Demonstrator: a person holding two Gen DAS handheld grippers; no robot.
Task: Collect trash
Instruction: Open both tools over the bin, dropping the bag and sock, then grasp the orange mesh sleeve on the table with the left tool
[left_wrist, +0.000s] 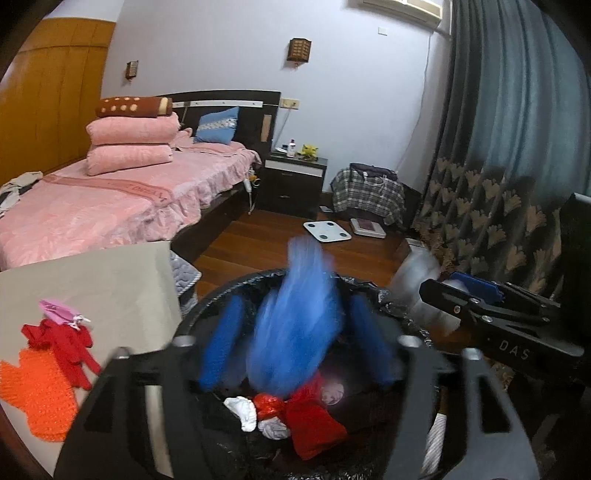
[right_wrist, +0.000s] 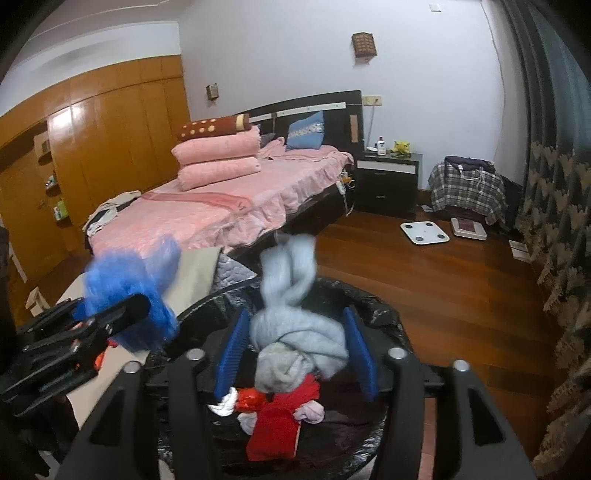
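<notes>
Orange mesh (left_wrist: 35, 397) lies at the far left of your desk (left_wrist: 110, 280), with a red glove-like piece (left_wrist: 62, 341) and a small pink scrap (left_wrist: 55, 310) just beside it on the bare beige top. To the right of the desk stands the bin (left_wrist: 221, 295), lined with a black bag, and both of your tools are over its mouth.

Your left tool (left_wrist: 295, 339) has its 2 blue pads (left_wrist: 221, 343) standing apart. The blue fluffy cloth (left_wrist: 295, 314) is between them, blurred, its lower end reaching the pile in the bin. The pads seem clear of it, though the blur makes that hard to judge.

Your right tool (right_wrist: 295, 354) is likewise spread. The grey cloth (right_wrist: 295, 325), knotted or twisted, sits between its blue pads (right_wrist: 231, 350) without either pad pressing on it, and its lower end touches the trash below.

Inside the bin you already have a red cloth (right_wrist: 277, 424), a shiny red wrapper (right_wrist: 249, 400), white crumpled pieces (right_wrist: 223, 404) and a pale pink scrap (right_wrist: 312, 411) lying together.

Behind, from left to right: the wooden wardrobe (right_wrist: 92, 147), the bed (right_wrist: 240, 206) with pink covers and 2 folded pink blankets (right_wrist: 218, 158), the dark nightstand (right_wrist: 388, 181), a white scale (right_wrist: 424, 232) on the wood floor (right_wrist: 424, 295), and the blue-grey curtain (right_wrist: 554, 147).
</notes>
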